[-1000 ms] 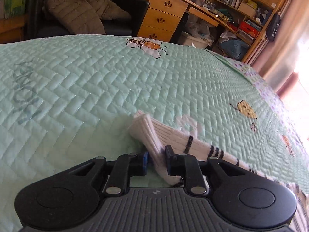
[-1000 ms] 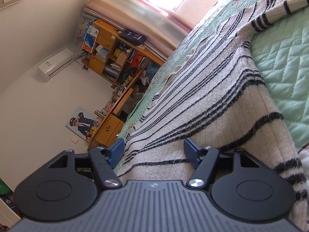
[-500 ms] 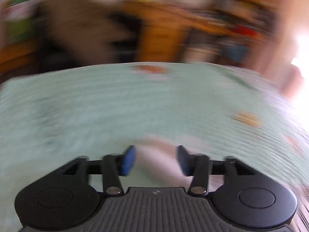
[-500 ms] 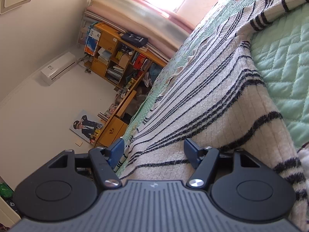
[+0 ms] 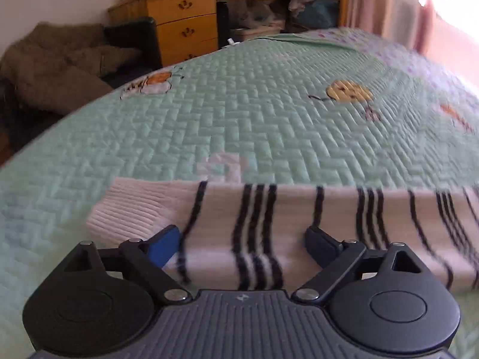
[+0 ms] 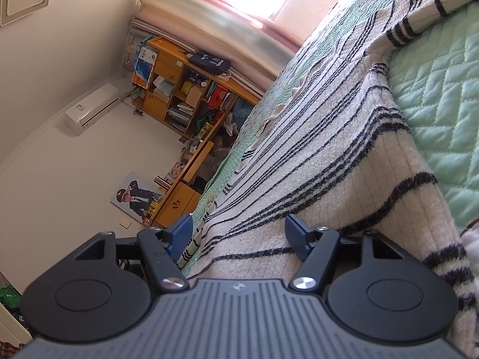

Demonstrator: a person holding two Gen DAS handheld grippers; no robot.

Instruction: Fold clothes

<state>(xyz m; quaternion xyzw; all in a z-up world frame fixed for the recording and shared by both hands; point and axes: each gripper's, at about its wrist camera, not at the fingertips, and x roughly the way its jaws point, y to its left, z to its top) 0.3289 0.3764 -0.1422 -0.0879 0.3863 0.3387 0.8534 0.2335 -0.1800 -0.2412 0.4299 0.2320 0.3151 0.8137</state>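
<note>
Both grippers are spread apart, gripping nothing: the left gripper [image 5: 241, 240] over the sleeve [image 5: 269, 209], the right gripper [image 6: 236, 233] over the striped sweater [image 6: 329, 155] lying on the green quilt [image 5: 239, 104]. Best to close on the edge squarely, both layers.

Left wrist view low over quilt [image 5: 269, 125], right view tilted, both close on striped sweater [image 6: 344, 155]
</note>
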